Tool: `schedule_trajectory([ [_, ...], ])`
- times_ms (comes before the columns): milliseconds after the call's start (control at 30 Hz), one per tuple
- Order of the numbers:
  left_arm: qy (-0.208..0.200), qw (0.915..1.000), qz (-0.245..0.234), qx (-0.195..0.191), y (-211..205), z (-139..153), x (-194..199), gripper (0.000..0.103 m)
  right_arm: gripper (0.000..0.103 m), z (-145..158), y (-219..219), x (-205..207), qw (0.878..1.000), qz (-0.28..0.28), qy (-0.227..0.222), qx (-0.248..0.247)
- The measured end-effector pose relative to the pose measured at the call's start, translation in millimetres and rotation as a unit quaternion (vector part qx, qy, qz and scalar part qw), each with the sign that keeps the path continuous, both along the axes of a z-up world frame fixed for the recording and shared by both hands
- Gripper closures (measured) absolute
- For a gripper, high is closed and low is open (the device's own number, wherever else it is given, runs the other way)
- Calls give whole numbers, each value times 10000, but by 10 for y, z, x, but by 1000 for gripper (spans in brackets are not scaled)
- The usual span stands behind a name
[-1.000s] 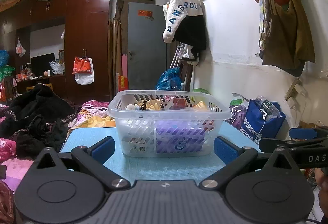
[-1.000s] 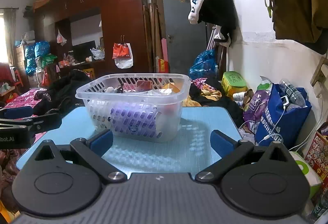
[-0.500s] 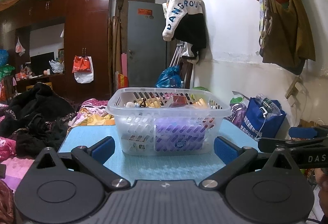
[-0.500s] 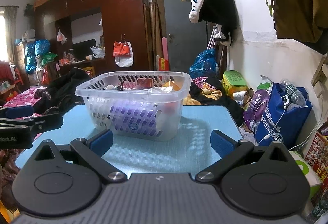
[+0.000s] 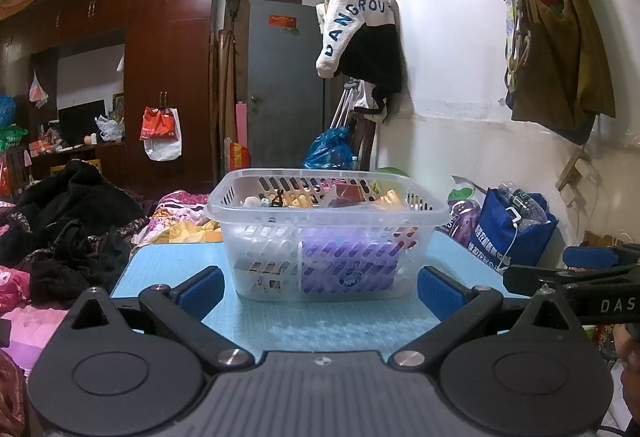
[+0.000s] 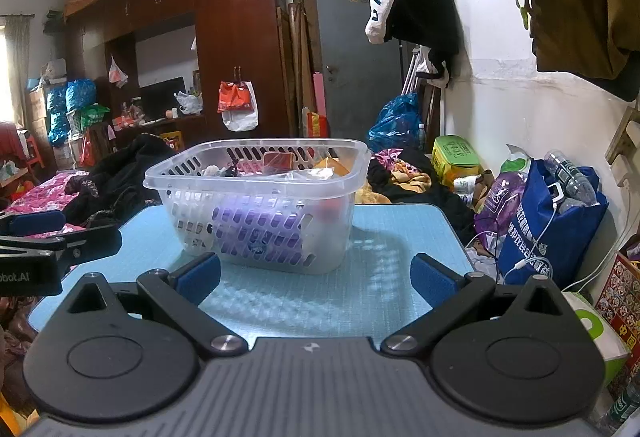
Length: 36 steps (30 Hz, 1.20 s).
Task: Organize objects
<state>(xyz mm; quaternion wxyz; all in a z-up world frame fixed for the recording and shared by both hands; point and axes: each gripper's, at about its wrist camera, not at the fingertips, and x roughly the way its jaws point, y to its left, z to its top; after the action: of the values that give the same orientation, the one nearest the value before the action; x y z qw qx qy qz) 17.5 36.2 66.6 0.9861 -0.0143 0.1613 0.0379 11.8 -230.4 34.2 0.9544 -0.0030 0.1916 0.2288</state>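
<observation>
A clear plastic slotted basket (image 5: 326, 205) stands on a light blue table (image 5: 320, 321); it also shows in the right wrist view (image 6: 256, 181). It holds several small items, among them a purple pack (image 5: 348, 261) and a red box (image 6: 279, 159). My left gripper (image 5: 318, 287) is open and empty, low over the table's near edge, just short of the basket. My right gripper (image 6: 314, 277) is open and empty, also short of the basket, to its right. Each gripper shows at the side of the other's view.
Dark clothes (image 5: 68, 221) are piled to the left of the table. A blue bag (image 6: 548, 221) with bottles and a cable sits by the right wall. Bags and a jacket (image 5: 360, 33) hang on that wall. A wardrobe and a door stand at the back.
Both views have risen slightly, so the basket sits a little lower in each frame. Both grippers stay open and the basket has not moved.
</observation>
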Motion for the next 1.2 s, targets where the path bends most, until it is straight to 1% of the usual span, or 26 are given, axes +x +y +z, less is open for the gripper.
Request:
schedule_trajectory([
  [1200, 26, 10000, 11, -22, 7, -18, 21, 0, 0, -9, 15, -23, 9998, -79, -147, -70],
])
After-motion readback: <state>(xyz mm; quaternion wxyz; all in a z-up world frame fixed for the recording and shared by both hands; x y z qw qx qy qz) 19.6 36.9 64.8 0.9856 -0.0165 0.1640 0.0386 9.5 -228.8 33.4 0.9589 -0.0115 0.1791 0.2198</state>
